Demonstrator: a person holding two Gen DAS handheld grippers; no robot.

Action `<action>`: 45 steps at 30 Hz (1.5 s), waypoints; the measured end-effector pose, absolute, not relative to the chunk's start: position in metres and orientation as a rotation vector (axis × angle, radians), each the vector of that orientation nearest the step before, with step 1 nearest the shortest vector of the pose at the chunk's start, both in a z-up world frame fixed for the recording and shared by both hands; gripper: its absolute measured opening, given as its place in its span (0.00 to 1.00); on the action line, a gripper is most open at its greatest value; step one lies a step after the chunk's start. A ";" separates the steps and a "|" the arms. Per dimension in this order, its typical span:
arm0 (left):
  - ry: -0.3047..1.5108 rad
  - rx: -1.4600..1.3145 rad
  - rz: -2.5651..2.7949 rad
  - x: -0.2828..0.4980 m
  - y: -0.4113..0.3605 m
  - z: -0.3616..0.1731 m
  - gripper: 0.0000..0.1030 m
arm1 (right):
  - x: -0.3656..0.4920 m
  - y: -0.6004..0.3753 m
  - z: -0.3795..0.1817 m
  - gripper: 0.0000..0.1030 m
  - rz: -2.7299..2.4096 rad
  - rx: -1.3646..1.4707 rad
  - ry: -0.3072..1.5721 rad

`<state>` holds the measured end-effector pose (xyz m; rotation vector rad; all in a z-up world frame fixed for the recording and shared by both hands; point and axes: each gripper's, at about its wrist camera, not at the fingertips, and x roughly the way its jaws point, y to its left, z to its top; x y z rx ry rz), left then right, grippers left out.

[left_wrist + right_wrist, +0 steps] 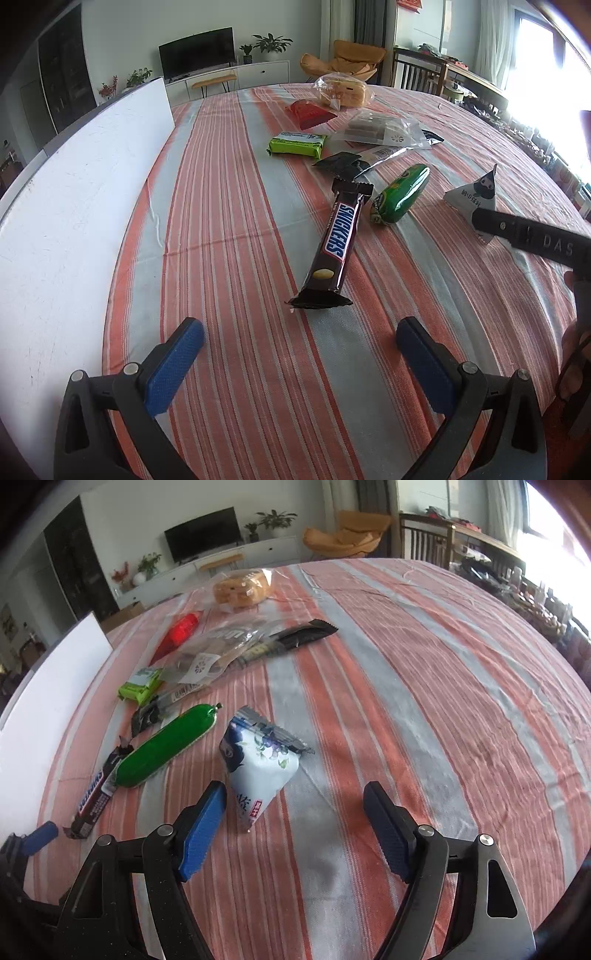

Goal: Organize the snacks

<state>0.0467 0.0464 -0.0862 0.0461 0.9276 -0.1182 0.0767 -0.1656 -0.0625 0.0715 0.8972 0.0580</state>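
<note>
Snacks lie on a striped tablecloth. A Snickers bar (332, 247) (94, 797) lies just ahead of my left gripper (301, 332), which is open and empty. Beside the bar is a green sausage pack (400, 194) (166, 746). A white pyramid-shaped packet (474, 194) (256, 764) stands just ahead of my right gripper (295, 797), nearer its left finger (207, 823); the jaws are wide open, touching nothing. Farther back lie a lime-green biscuit pack (297, 144) (142, 688), a red packet (310, 112) (181, 631), clear bags (384, 131) (218, 650) and a bread bag (341, 90) (242, 585).
A white board (85, 184) (48, 686) stands along the table's left edge. The striped cloth (229, 206) (424, 701) is bare to the right of the snacks. The right tool's black body (532, 240) reaches in at the right of the left wrist view. Room furniture stands beyond the table.
</note>
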 end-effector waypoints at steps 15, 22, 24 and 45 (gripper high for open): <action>0.927 0.046 -0.118 0.047 0.046 -0.086 1.00 | 0.159 -0.217 -0.068 0.92 0.058 -0.019 0.910; 0.927 0.045 -0.116 0.047 0.046 -0.085 1.00 | 0.160 -0.214 -0.069 0.92 0.057 -0.027 0.911; 0.926 0.045 -0.117 0.047 0.046 -0.086 1.00 | 0.160 -0.214 -0.069 0.92 0.057 -0.027 0.911; 0.925 0.044 -0.109 0.048 0.046 -0.085 1.00 | 0.160 -0.214 -0.069 0.92 0.058 -0.027 0.910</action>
